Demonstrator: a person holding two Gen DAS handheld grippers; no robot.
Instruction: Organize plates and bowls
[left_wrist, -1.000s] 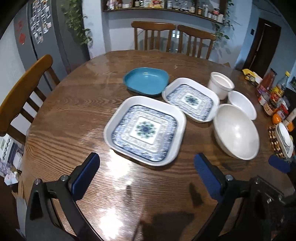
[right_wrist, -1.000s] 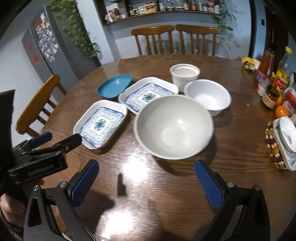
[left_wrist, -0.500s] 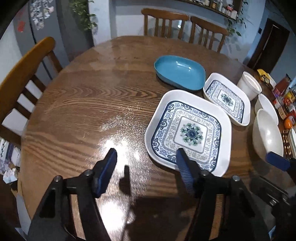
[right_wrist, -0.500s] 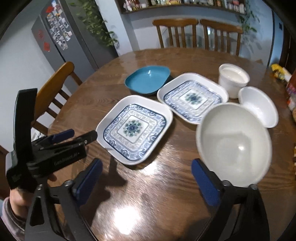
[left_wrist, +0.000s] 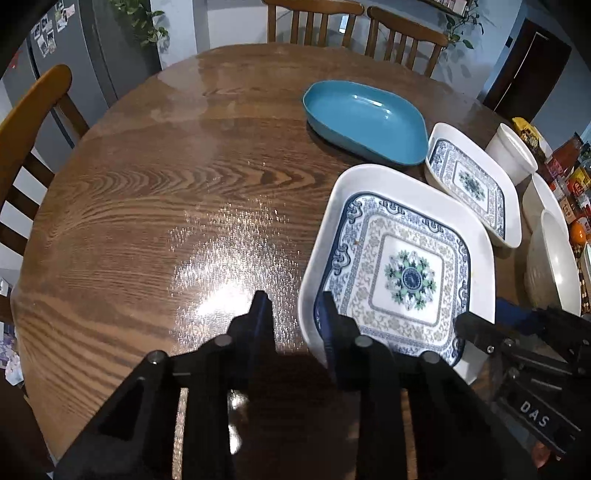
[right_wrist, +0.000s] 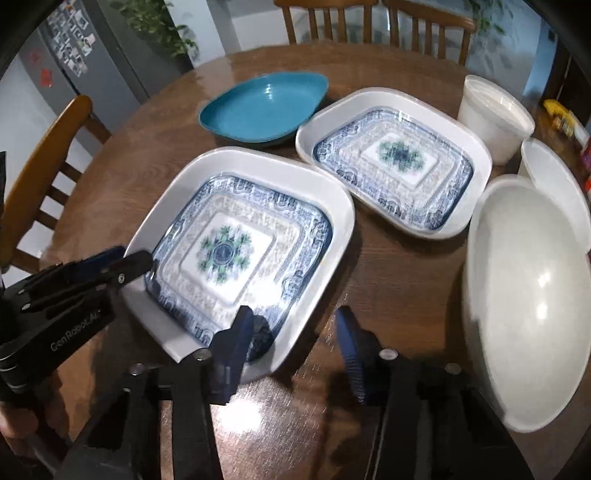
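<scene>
1. White with a blue pattern, the near square plate (left_wrist: 402, 273) is the thing both tools have gone for: a second ago it lay well ahead of two wide-spread pairs of fingers, and now it fills the lower middle of each view.
2. The left gripper (left_wrist: 293, 314) has just been closing. Its fingers straddle the plate's left rim at the bottom of the left view, one pad outside over the wood, the other inside on the pattern. A sliver of gap still shows on the outer side, so I read it as narrowed around the rim and not yet pinching.
3. The right gripper (right_wrist: 295, 334) has also just been closing. In the right view its left finger sits inside the plate's near right corner and its right finger hangs over bare wood. The gap between them is plainly wider than the rim, so nothing is clamped there.
4. The plate sits flat on the wooden surface (left_wrist: 166, 192), lower centre of both frames. The smaller patterned plate (right_wrist: 395, 162) lies just beyond it, the teal dish (right_wrist: 264, 107) further back, and the big white bowl (right_wrist: 528, 295) at the right edge.
5. My guess is a two-sided lift is being set up, probably to stack this plate with its smaller twin. Both rims need a firm pinch first.
</scene>
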